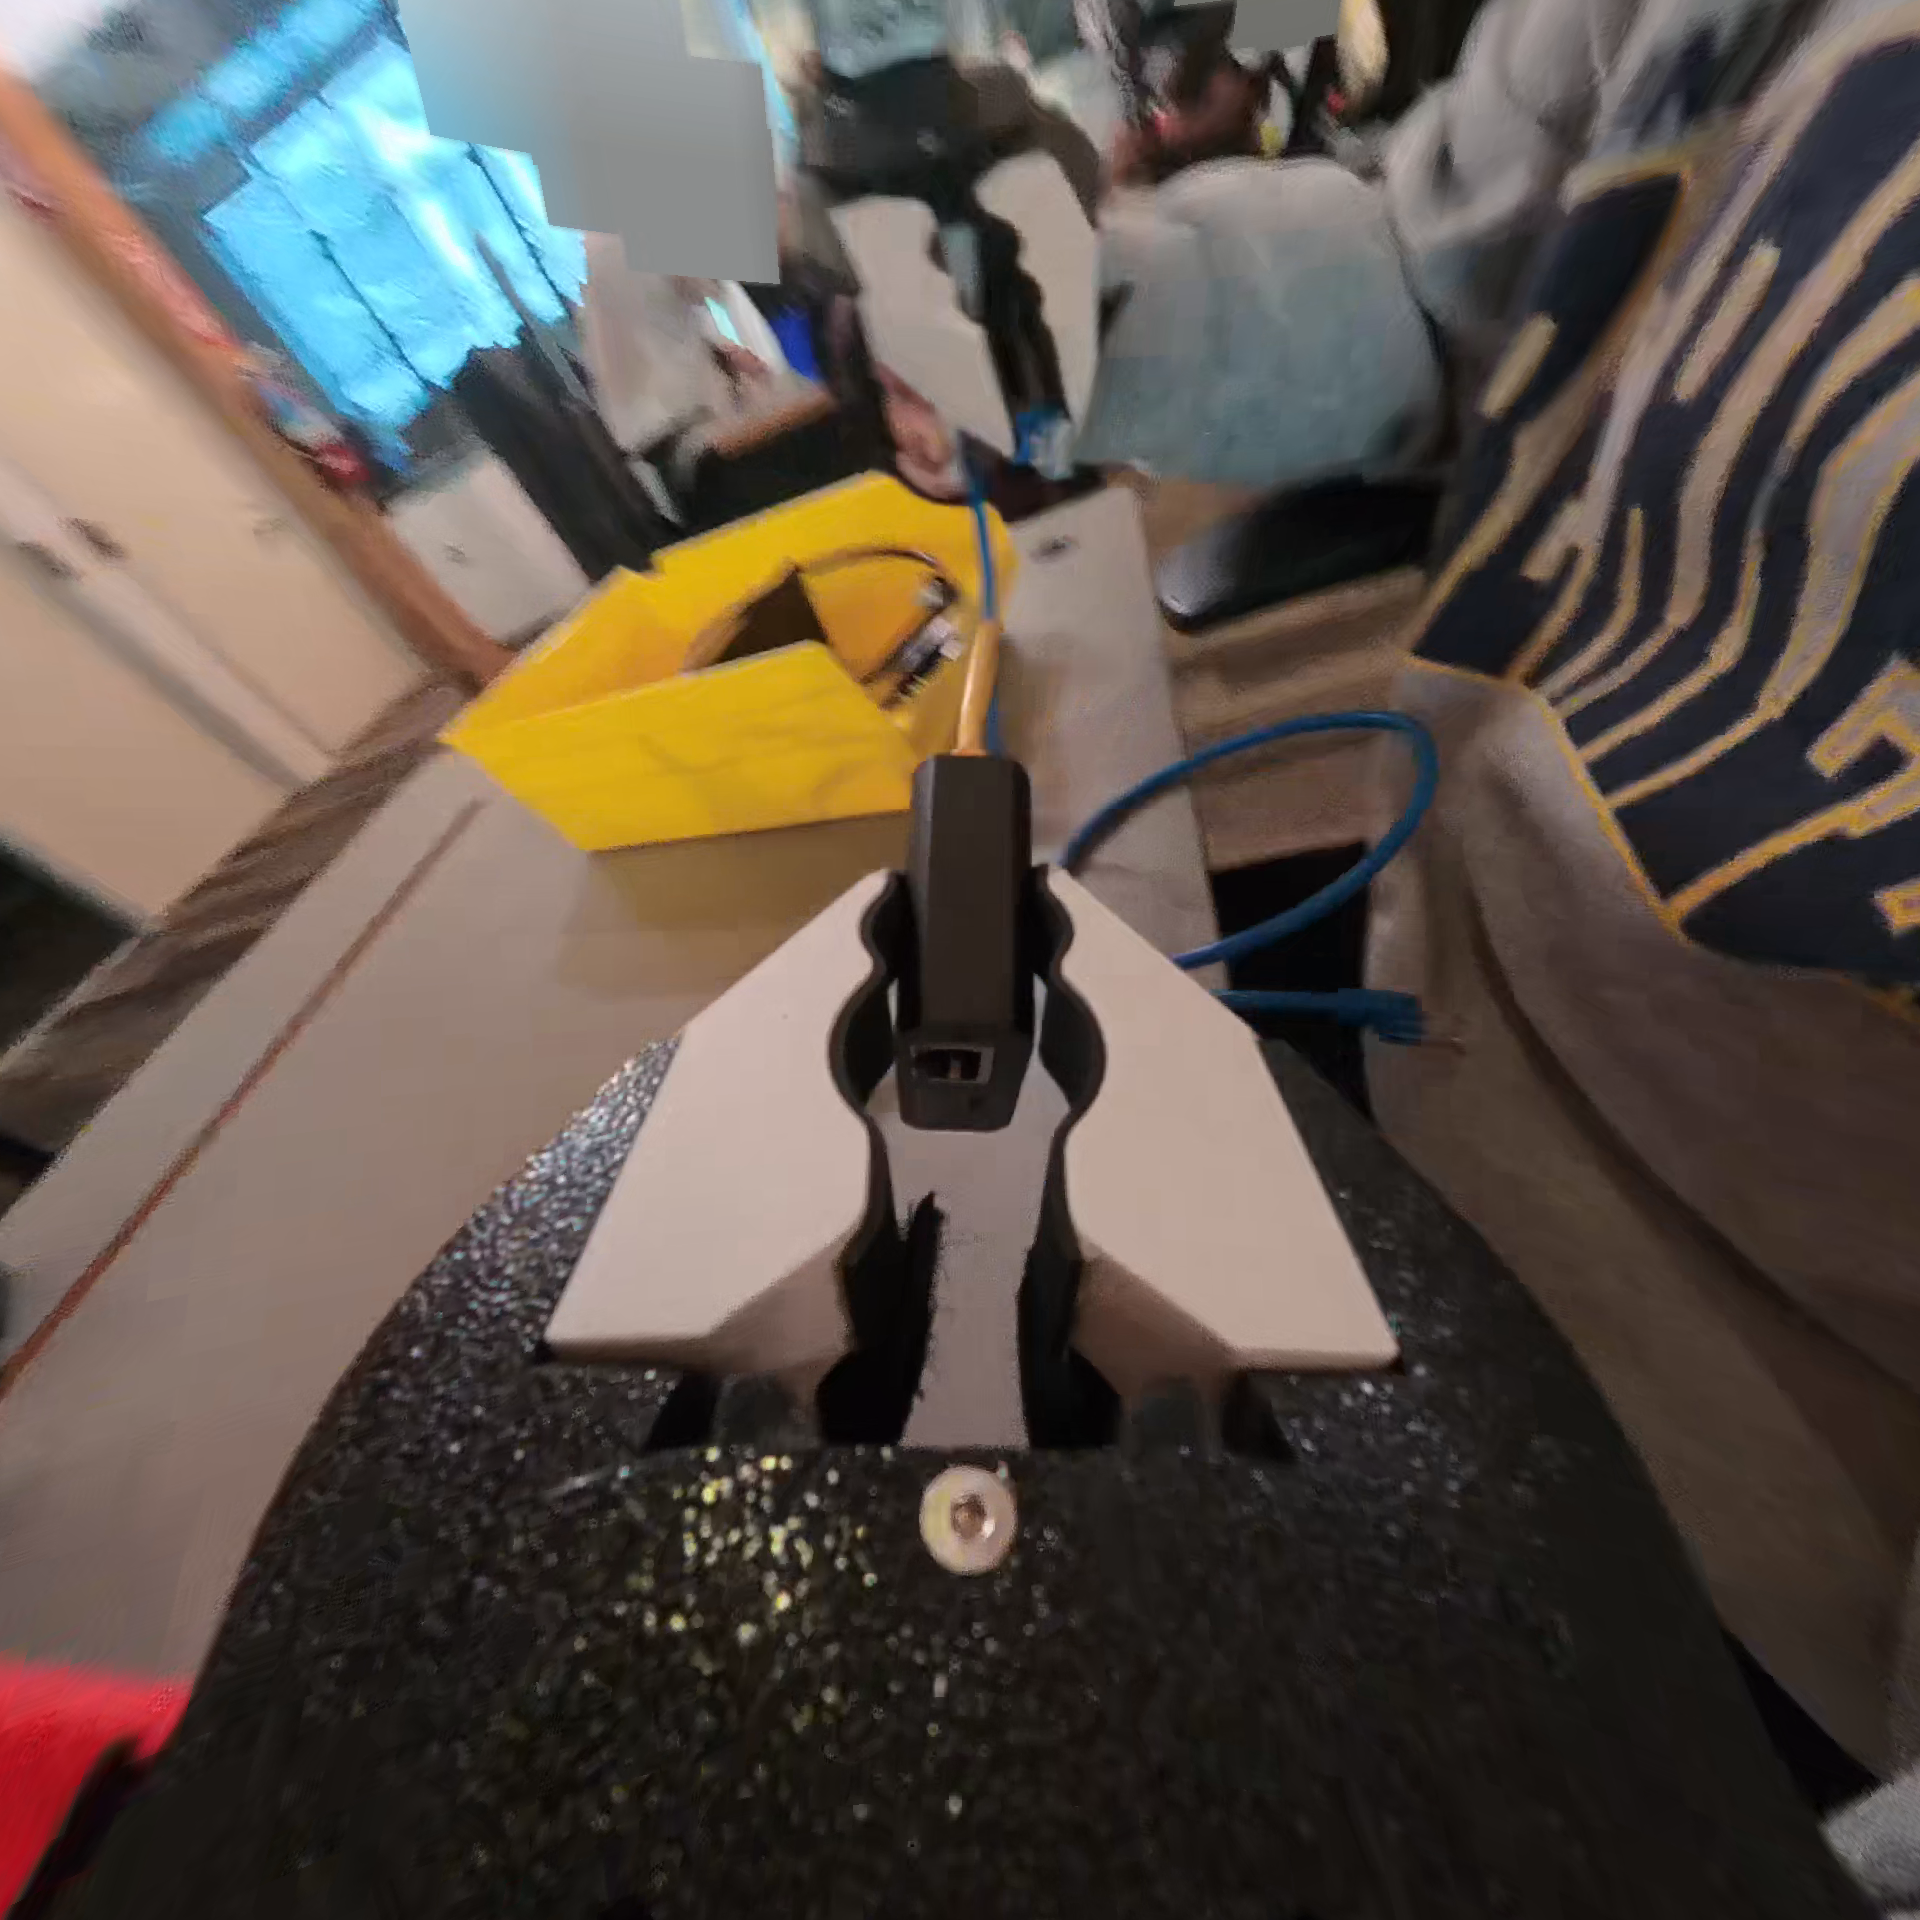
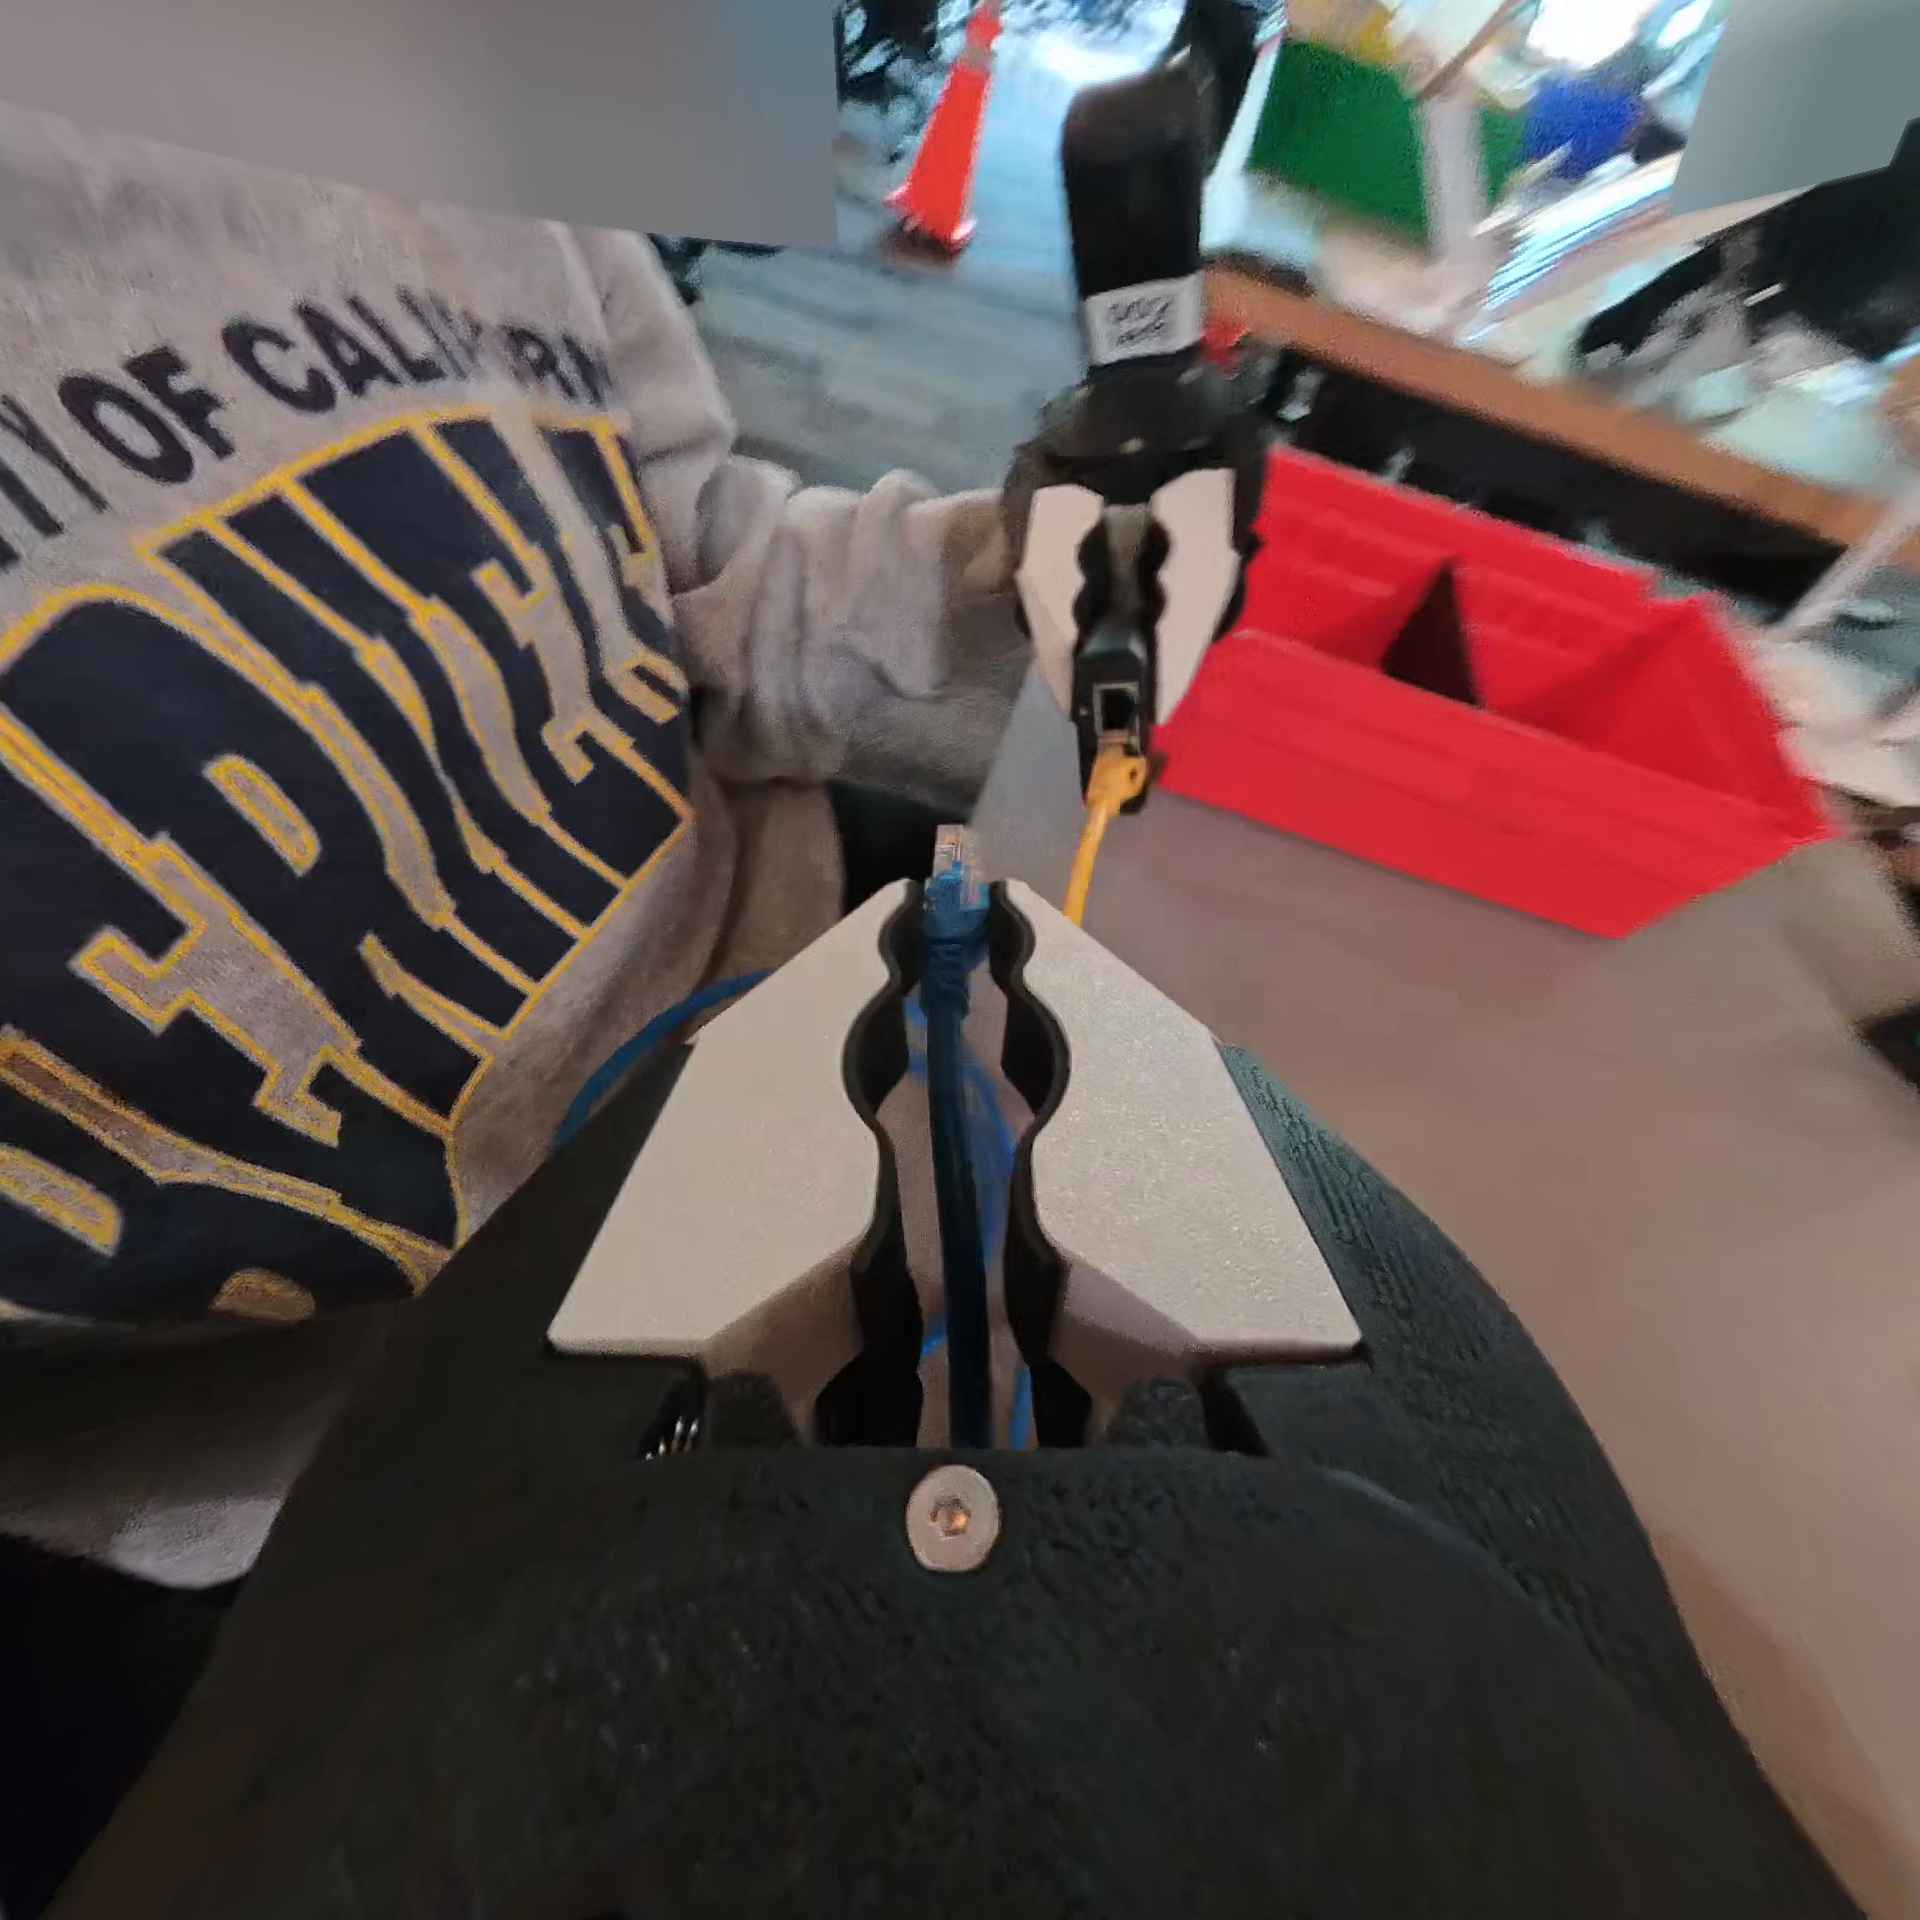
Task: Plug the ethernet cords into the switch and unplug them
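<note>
My left gripper (image 1: 966,883) is shut on a small black switch (image 1: 961,935), held above the table. A yellow cord (image 1: 979,675) is plugged into the switch's far end. In the right wrist view the left gripper (image 2: 1114,665) holds the switch (image 2: 1112,665) with one open port above the yellow plug (image 2: 1117,774). My right gripper (image 2: 956,888) is shut on a blue ethernet cord (image 2: 951,1039). Its clear plug (image 2: 954,852) sticks out past the fingertips, a short gap from the switch. The blue cord loops to the right (image 1: 1351,748), its other plug (image 1: 1371,1010) hanging free.
A yellow bin (image 1: 675,748) stands on the grey table (image 1: 416,1039) behind the switch. A red bin (image 2: 1507,727) stands on the table (image 2: 1455,1143) right of the left gripper. A person in a grey sweatshirt (image 2: 312,727) is close by on the left. Some 12 cm of space lies between my two pairs of fingers.
</note>
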{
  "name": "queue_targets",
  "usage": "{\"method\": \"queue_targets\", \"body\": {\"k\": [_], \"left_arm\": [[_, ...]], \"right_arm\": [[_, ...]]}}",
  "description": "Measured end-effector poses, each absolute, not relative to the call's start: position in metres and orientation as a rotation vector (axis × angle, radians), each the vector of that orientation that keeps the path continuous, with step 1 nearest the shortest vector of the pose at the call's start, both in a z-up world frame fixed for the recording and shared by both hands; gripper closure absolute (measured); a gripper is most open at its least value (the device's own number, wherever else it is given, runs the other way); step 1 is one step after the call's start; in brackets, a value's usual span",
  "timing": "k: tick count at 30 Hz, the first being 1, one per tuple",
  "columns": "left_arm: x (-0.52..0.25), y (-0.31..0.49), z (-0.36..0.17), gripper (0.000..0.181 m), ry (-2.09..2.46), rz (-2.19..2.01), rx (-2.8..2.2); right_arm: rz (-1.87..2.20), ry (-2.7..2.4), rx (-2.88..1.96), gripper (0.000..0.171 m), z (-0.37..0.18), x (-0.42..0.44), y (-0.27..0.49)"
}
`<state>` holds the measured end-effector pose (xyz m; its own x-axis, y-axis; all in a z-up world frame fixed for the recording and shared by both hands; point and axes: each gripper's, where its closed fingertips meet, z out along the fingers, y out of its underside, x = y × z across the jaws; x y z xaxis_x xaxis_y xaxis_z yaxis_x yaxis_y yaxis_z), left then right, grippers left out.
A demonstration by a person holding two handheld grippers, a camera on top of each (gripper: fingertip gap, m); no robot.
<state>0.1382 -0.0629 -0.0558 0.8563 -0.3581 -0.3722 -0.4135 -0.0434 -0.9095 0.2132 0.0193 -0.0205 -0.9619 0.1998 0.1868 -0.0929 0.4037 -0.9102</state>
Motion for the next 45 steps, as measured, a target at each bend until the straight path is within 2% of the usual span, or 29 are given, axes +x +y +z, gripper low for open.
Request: {"method": "queue_targets", "body": {"k": [9, 17, 20, 22, 25, 31, 35, 42, 45], "left_arm": [[0.077, -0.068, 0.004, 0.161, 0.211, 0.379, -1.434], [0.069, -0.067, -0.002, 0.161, 0.145, 0.446, -1.498], [0.071, -0.059, -0.007, 0.161, 0.152, 0.441, -1.525], [0.073, -0.053, -0.012, 0.161, 0.161, 0.433, -1.537], [0.075, -0.043, -0.022, 0.161, 0.172, 0.447, -1.565], [0.076, -0.027, -0.04, 0.161, 0.19, 0.488, -1.604], [0.071, -0.023, -0.044, 0.161, 0.167, 0.501, -1.583], [0.075, -0.012, -0.055, 0.161, 0.218, 0.57, -1.574], [0.084, -0.004, -0.066, 0.161, 0.273, 0.566, -1.597]], "right_arm": [[1.247, -1.776, -0.114, 0.161, 0.12, 0.21, 0.083], [0.954, -1.393, -0.108, 0.161, 0.27, 0.241, 0.148], [0.87, -1.35, -0.1, 0.161, 0.304, 0.242, 0.162], [0.82, -1.34, -0.119, 0.16, 0.308, 0.234, 0.174], [0.681, -1.346, -0.162, 0.161, 0.28, 0.209, 0.202], [0.354, -1.317, -0.292, 0.16, 0.175, 0.156, 0.267], [0.304, -1.318, -0.332, 0.161, 0.119, 0.145, 0.272], [0.409, -1.989, -0.614, 0.16, -0.03, 0.14, 0.259], [0.539, -2.221, -0.829, 0.143, -0.064, 0.153, 0.253]]}}
